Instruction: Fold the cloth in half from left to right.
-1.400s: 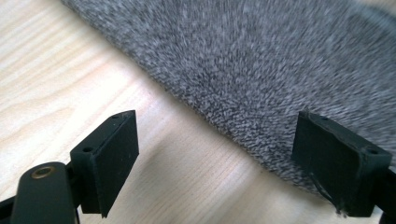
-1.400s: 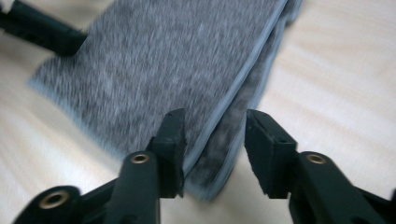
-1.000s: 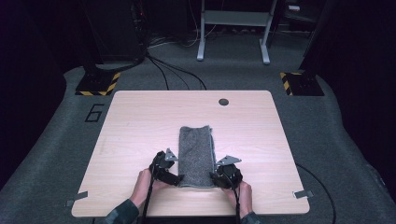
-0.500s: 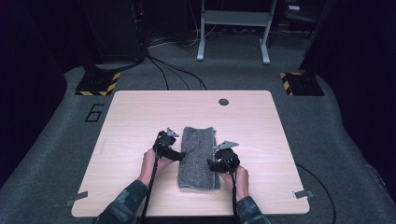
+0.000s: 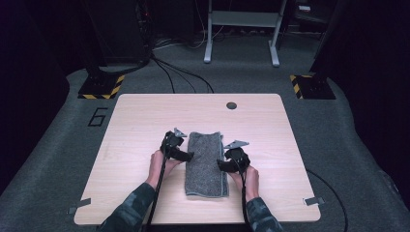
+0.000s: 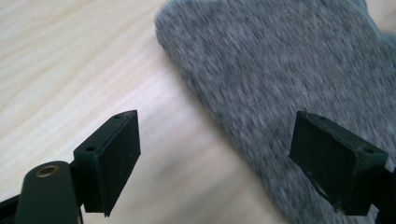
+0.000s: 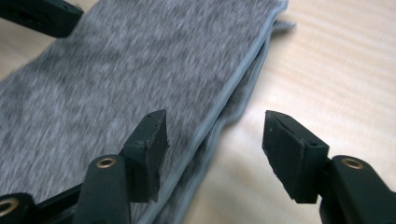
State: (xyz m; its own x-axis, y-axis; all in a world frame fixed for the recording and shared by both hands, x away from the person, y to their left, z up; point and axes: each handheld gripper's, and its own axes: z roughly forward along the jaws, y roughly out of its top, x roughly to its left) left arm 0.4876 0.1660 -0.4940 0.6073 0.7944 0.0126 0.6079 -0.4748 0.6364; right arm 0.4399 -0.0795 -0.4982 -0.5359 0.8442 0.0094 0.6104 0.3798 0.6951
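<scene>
A grey towel [image 5: 207, 162] lies folded into a long strip on the wooden table [image 5: 135, 125], its length running away from the person. My left gripper [image 5: 187, 155] sits at the strip's left edge, open, and the cloth [image 6: 289, 70] lies under its right jaw while bare wood shows under the left gripper [image 6: 215, 154]. My right gripper [image 5: 220, 165] is at the right edge, open. Its jaws have just been opening, and the towel's hemmed edge [image 7: 233, 93] lies between them below the right gripper [image 7: 215, 149] with no pad pressing on it. A jaw of the left gripper [image 7: 42, 16] shows at the far side.
A dark round grommet [image 5: 231, 105] sits near the table's far edge. Tape tabs [image 5: 79, 208] mark the front corners. Beyond the table, yellow-black striped bases [image 5: 101, 87], floor cables [image 5: 183, 77] and a metal frame [image 5: 241, 29] stand on grey carpet.
Both hands have slid away from the person along the towel's sides, from its near end to about its middle. The towel has stayed in place.
</scene>
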